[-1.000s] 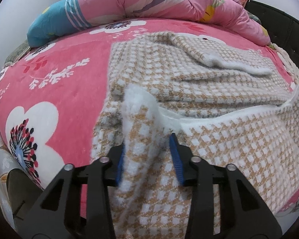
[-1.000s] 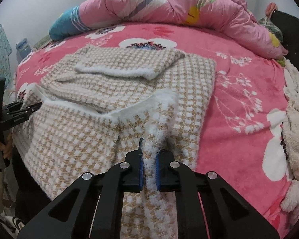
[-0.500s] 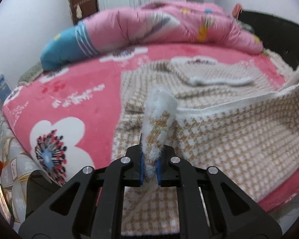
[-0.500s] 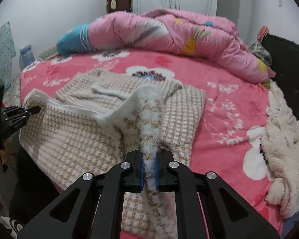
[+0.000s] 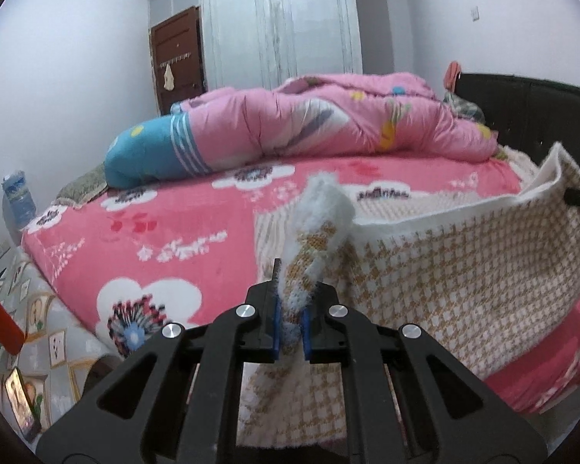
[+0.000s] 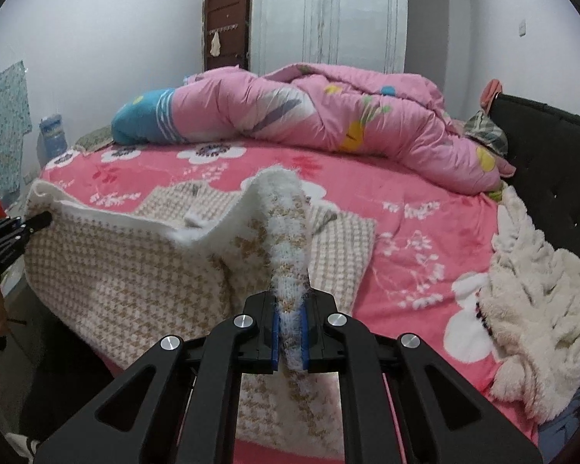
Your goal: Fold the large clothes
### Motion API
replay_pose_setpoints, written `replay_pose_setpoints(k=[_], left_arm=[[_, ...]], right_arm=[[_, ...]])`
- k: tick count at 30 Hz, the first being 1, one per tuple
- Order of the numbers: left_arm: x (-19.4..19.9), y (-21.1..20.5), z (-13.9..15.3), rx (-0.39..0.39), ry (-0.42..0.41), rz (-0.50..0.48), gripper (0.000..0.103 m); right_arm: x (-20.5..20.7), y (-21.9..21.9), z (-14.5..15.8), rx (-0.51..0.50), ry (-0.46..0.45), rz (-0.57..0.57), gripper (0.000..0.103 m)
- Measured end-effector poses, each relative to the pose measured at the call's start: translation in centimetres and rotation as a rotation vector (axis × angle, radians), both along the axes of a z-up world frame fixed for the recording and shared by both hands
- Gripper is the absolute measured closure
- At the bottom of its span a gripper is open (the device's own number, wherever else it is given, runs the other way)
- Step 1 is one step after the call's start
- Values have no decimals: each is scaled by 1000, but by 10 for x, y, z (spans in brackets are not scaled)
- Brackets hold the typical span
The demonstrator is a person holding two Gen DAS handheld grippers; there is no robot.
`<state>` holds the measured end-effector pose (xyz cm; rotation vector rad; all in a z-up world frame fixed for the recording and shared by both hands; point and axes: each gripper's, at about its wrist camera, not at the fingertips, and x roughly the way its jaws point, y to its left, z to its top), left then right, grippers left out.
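Observation:
A large tan-and-white houndstooth knit garment (image 5: 464, 270) with a fuzzy white inner side lies on the pink bed, its near edge lifted off the bed. My left gripper (image 5: 290, 328) is shut on the left corner of that edge. My right gripper (image 6: 290, 338) is shut on the right corner of the same garment (image 6: 116, 270). The lifted edge hangs stretched between both grippers above the bed's front. The far part of the garment (image 6: 340, 232) rests folded on the bed. The left gripper also shows at the left of the right wrist view (image 6: 23, 228).
The bed has a pink flowered sheet (image 5: 154, 232). A rolled pink quilt (image 6: 328, 116) lies along the back. A dark headboard (image 6: 553, 147) stands at the right. A white fluffy garment (image 6: 533, 309) lies at the right edge. A white wardrobe (image 5: 282, 27) stands behind.
My left gripper has closed on the garment's corner. Both grippers have risen and lifted the near edge off the bed, so the views now look level across the room.

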<state>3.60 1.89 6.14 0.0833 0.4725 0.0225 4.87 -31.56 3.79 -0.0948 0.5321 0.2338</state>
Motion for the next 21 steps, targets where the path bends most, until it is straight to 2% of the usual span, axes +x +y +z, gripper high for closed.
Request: replay_pose_setpoints(k=[5,9,11,14,16,19,21], left_arm=[[33,2,24,6,-25,-30,96],[88,3,43,27,-45,-56,96],[121,3,47,41,-40,-65,96],[195,7,43,27,28,-87,96],[245,12,29,-3,104,-105,96],[306,18,-7,-55,242,-121,96],[343,21,-44,-85,359,-115,92]], right_arm=[[32,-6,20,16,-53,3,95],[76,-6,35,7,-88,-3,95],[112,-9,42,19,-89,-12,95],[164,-15,39,63,-43,-24,95],[209,-18,25,90,25,-43,95],[267,-19,-13,96,144,-78,95],[301,-25,-48,125,249,-102,95]])
